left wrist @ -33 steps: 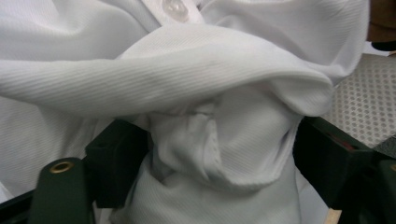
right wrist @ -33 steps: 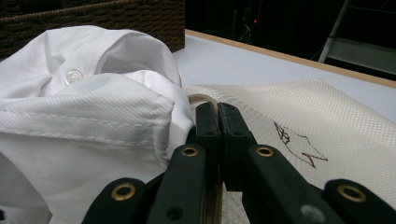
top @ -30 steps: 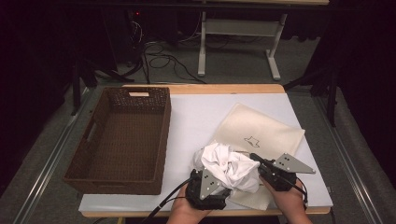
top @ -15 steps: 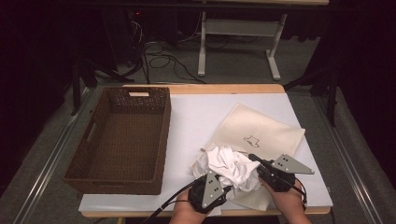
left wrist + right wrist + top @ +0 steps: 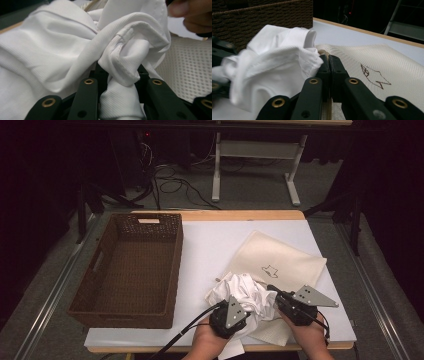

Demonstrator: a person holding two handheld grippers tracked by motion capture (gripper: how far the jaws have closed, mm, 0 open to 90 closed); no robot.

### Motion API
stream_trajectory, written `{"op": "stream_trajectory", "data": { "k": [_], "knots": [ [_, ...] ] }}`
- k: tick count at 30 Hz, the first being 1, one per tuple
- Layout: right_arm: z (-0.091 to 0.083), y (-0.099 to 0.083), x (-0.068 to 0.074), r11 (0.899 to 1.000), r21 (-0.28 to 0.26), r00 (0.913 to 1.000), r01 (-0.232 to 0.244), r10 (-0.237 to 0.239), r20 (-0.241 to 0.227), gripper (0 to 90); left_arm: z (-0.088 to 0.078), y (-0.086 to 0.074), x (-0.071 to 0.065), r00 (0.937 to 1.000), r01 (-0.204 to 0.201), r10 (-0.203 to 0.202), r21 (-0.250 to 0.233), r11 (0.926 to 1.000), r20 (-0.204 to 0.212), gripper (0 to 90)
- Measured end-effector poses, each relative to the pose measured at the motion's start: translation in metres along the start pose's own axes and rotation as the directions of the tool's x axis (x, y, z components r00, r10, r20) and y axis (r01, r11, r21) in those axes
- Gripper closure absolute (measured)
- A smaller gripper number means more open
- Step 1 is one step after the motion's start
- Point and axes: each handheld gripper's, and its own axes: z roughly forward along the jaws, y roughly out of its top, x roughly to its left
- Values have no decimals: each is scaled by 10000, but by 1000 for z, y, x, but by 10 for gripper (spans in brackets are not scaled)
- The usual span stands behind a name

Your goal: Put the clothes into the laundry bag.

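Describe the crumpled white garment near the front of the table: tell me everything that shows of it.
The white garment is a soft, finely ribbed knit, bunched into a loose heap with stitched hems showing among the folds. It lies at the table's near edge, overlapping the corner of the cream mesh bag. The left gripper, whose jaws have just been closing, has a twisted fold pinched between them. The right gripper, jaws together, touches its right side; what they grip there is unclear.
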Motion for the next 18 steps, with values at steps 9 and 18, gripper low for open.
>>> {"op": "stream_trajectory", "data": {
  "k": [9, 18],
  "knots": [
    [-4, 1, 1, 9999, -128, 10000, -14, 13, -77, 894, 31, -8, 12, 9930, 1164, -1176, 767, 9902, 109, 717],
    [-4, 1, 4, 9999, -135, 9997, 22, -25, -222, 894, 39, -7, 13, 9885, 1509, -1511, 707, 9860, -16, 706]
  ]
}}
